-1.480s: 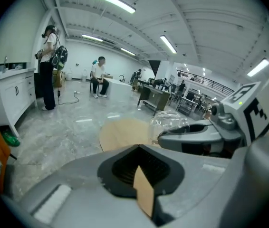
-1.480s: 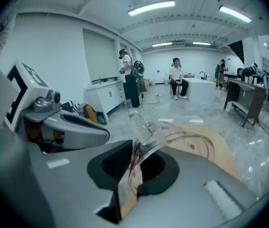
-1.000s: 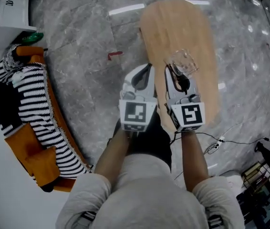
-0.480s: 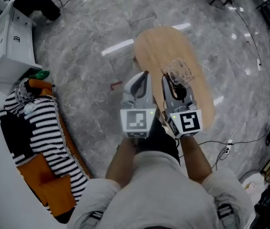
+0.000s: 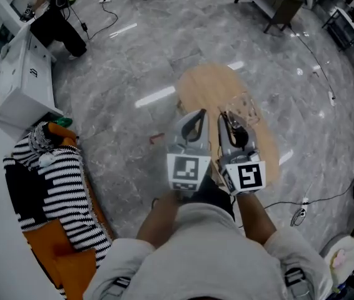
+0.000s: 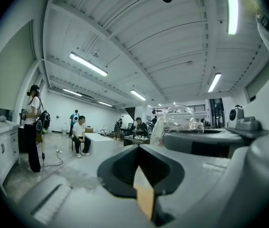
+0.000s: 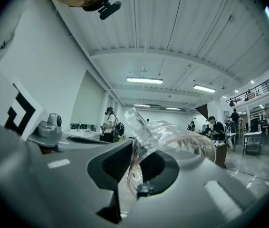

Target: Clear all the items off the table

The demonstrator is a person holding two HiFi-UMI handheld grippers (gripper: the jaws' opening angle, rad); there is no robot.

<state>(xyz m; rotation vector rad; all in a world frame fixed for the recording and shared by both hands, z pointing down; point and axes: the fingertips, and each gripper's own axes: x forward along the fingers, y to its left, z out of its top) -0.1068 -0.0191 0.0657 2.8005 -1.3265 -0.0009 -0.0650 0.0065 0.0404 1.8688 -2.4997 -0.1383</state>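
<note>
The oval wooden table (image 5: pixel 211 86) stands on the grey marble floor with its top bare. My right gripper (image 5: pixel 232 122) hovers over the table's near right part, shut on a clear plastic cup (image 5: pixel 244 108). In the right gripper view the cup (image 7: pixel 177 139) lies tilted on its side, its rim pinched between the jaws of the right gripper (image 7: pixel 133 177). My left gripper (image 5: pixel 196 120) is beside it over the table's near left edge, jaws shut with nothing in them; the left gripper view shows that left gripper (image 6: pixel 141 186) closed and the cup (image 6: pixel 178 117) off to the right.
A striped cloth on orange cushions (image 5: pixel 45 186) lies at the left, with a white cabinet (image 5: pixel 17 80) behind it. A small red scrap (image 5: pixel 156 138) is on the floor left of the table. Cables (image 5: pixel 302 205) trail at the right. People (image 6: pixel 80 134) stand and sit far off.
The head view has tilted up and pulled back, so the table looks smaller and farther. Both grippers stay side by side, and the right one keeps the cup.
</note>
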